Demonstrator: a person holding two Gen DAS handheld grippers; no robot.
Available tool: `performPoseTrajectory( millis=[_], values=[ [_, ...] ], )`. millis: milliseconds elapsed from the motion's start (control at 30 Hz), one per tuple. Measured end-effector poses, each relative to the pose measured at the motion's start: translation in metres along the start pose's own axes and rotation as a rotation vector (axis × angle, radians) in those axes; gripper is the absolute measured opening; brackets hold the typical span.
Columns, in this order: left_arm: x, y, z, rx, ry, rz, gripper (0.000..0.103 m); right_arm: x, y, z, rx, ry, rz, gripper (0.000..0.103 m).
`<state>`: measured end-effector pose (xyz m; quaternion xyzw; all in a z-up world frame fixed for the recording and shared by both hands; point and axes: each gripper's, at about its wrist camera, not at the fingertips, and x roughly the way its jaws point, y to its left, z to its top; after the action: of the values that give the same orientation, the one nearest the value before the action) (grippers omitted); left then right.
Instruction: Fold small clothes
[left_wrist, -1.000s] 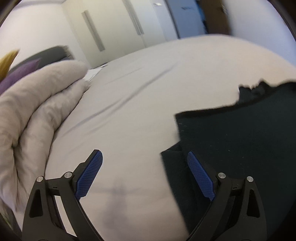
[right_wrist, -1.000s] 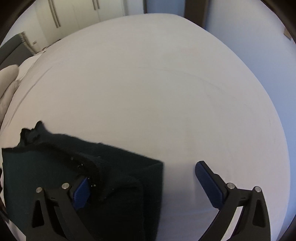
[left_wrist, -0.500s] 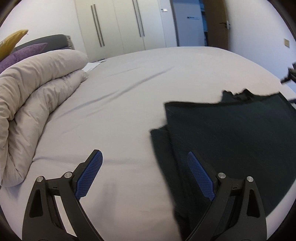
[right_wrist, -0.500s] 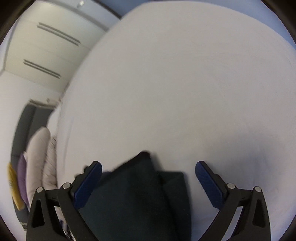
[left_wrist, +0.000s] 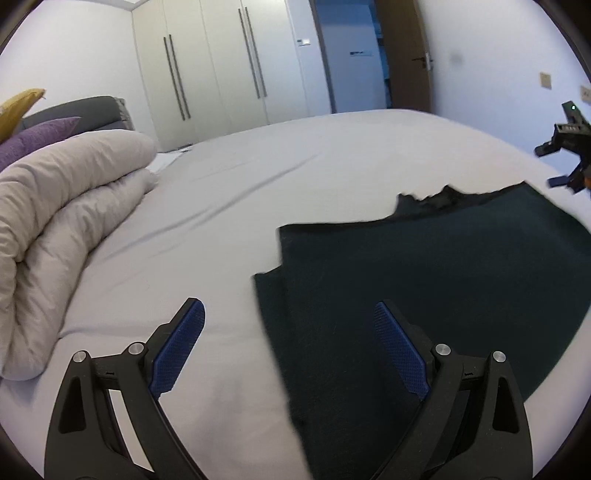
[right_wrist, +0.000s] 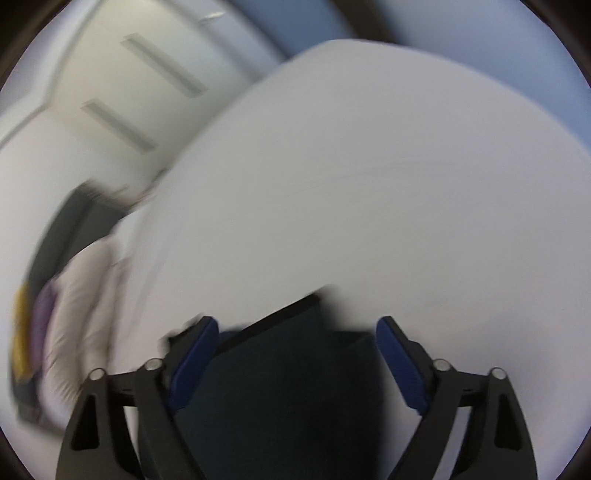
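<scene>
A dark, near-black garment (left_wrist: 424, 280) lies flat on the pale grey bed sheet (left_wrist: 221, 221), folded over itself with a ragged far edge. My left gripper (left_wrist: 288, 347) is open and empty, raised above the garment's near left edge. My right gripper (right_wrist: 295, 362) is open and empty, raised over the garment (right_wrist: 288, 387), which shows blurred between its blue pads. The right gripper also shows at the far right edge of the left wrist view (left_wrist: 567, 162), lifted off the bed.
A rolled beige duvet (left_wrist: 62, 229) lies along the bed's left side, with purple (left_wrist: 33, 140) and yellow (left_wrist: 18, 107) pillows behind it. White wardrobe doors (left_wrist: 221, 66) and an open doorway (left_wrist: 354, 59) stand beyond the bed.
My right gripper let go of the garment's edge, lifted away and tilted, blurring its view. My left gripper rose and pulled back. The garment now lies flat.
</scene>
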<state>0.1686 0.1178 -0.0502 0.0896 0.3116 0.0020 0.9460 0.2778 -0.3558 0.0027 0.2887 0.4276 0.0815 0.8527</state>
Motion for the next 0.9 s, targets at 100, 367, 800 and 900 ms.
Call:
performPoseTrajectory(
  millis=[100, 367, 800, 900],
  values=[
    [0.010, -0.017, 0.005, 0.036, 0.021, -0.022, 0.094, 0.012, 0.030, -0.034, -0.076, 0.069, 0.125, 0.079],
    [0.039, -0.030, -0.028, 0.030, 0.218, -0.096, 0.090, 0.035, 0.006, -0.053, 0.001, 0.077, 0.122, 0.061],
    [0.028, -0.019, -0.055, -0.045, 0.302, -0.163, 0.086, 0.001, 0.037, -0.109, -0.076, 0.031, 0.232, 0.072],
    [0.019, -0.019, -0.067, -0.046, 0.324, -0.157, 0.085, 0.015, 0.031, -0.122, -0.069, 0.061, 0.179, 0.073]
  ],
)
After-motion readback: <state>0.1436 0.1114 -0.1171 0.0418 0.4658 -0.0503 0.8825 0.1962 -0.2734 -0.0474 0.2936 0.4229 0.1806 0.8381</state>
